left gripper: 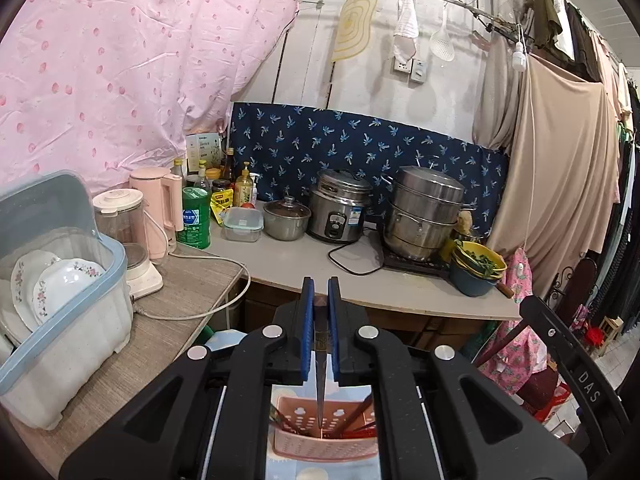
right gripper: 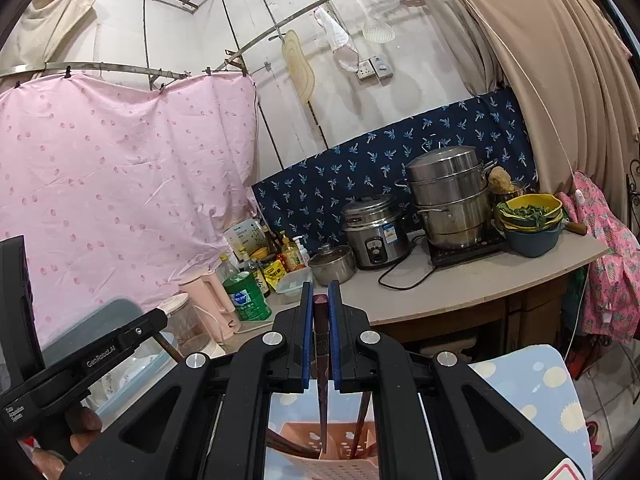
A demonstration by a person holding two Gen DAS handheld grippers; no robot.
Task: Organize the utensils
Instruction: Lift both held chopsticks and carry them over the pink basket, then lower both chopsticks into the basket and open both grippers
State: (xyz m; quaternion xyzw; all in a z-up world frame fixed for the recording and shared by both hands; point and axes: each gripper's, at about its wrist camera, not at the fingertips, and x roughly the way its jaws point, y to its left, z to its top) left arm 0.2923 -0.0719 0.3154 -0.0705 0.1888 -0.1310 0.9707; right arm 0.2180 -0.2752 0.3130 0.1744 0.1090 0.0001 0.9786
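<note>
2 grippers seen, 1 dark chopstick clamped in each. Left gripper [left gripper: 321, 286]: jaws shut on a chopstick [left gripper: 320, 376], held upright betw. the blue pads, tip hanging over 1 pink perforated holder [left gripper: 320, 436] w/ more chopsticks inside. Right gripper [right gripper: 321, 290]: same, jaws pinched on its chopstick [right gripper: 321, 384], tip above the holder [right gripper: 316, 446].
</note>
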